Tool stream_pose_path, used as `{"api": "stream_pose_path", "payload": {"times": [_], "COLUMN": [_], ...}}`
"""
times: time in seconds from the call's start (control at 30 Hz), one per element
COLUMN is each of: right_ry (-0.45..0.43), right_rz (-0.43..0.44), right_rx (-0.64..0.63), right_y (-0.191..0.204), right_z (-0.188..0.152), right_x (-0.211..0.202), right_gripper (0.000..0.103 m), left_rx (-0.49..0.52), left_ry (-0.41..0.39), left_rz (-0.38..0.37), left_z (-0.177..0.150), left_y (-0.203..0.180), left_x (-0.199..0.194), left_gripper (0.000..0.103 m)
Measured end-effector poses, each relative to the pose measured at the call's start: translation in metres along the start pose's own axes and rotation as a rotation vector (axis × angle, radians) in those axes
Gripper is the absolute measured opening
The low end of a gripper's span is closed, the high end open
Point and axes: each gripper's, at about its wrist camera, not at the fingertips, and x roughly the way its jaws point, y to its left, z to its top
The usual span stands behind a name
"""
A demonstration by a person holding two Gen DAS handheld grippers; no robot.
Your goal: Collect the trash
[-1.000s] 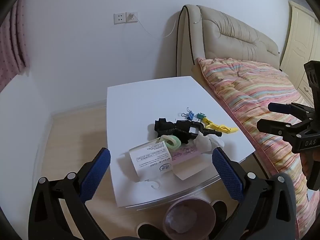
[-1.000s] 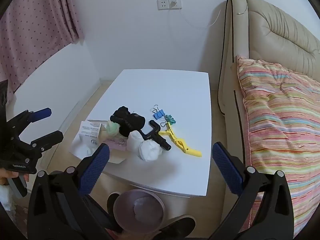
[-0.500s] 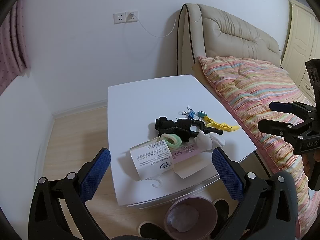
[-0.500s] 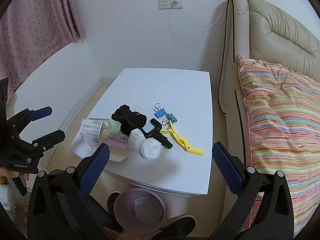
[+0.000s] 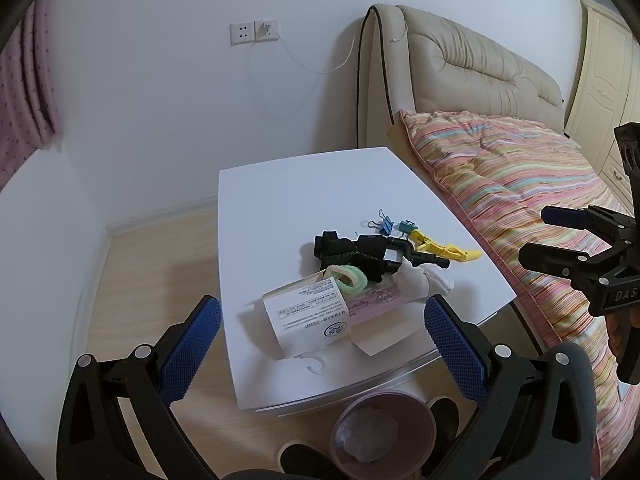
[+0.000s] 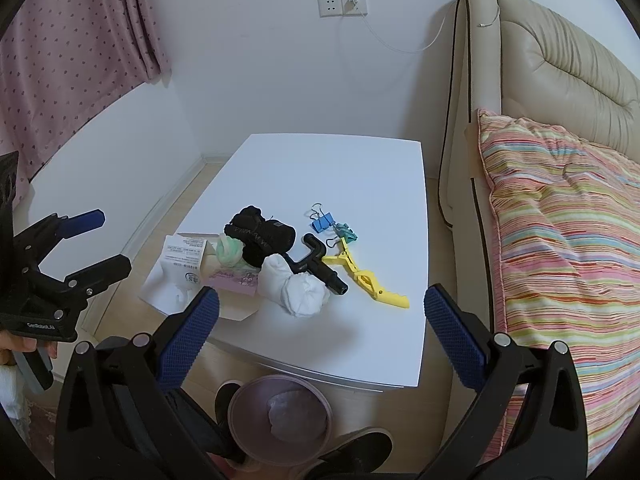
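Observation:
A white low table (image 5: 280,200) (image 6: 340,164) holds a pile: white printed paper (image 5: 308,316) (image 6: 180,268), a pink card (image 5: 372,306) (image 6: 232,280), a crumpled white wad (image 5: 420,282) (image 6: 300,288), a green ring (image 5: 348,278) (image 6: 230,250), black cloth (image 5: 352,250) (image 6: 264,234), a black tool (image 6: 320,268), a yellow clip (image 5: 444,250) (image 6: 368,276) and binder clips (image 5: 386,224) (image 6: 324,222). A purple bin (image 5: 384,436) (image 6: 280,420) stands on the floor below the table's near edge. My left gripper (image 5: 324,344) (image 6: 96,240) and right gripper (image 6: 320,328) (image 5: 540,236) are open, empty, above the near edge.
A bed with a striped quilt (image 5: 520,184) (image 6: 560,220) and beige headboard (image 5: 460,76) flanks the table on the right. A white wall with a socket (image 5: 256,32) stands behind. A pink curtain (image 6: 68,60) hangs at the left. Shoes (image 6: 360,452) show beside the bin.
Both grippers have drifted slightly back and up from the table; the pile and bin sit a little lower in the views. Both stay open.

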Motion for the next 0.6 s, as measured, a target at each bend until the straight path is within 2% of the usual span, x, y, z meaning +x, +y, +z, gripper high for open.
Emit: {"api": "stream_pose_path", "payload": {"times": [0.6], "right_ry": [0.003], "right_rz": [0.003], "right_rx": [-0.003], "right_y": [0.0004], "right_z": [0.0001], "right_x": [0.0010], "right_gripper": [0.100], "left_rx": [0.004], "left_ry": [0.007], "left_rz": [0.006], "left_z": [0.0008], "left_y": [-0.0002], "left_x": [0.0010], "left_gripper": [0.098]}}
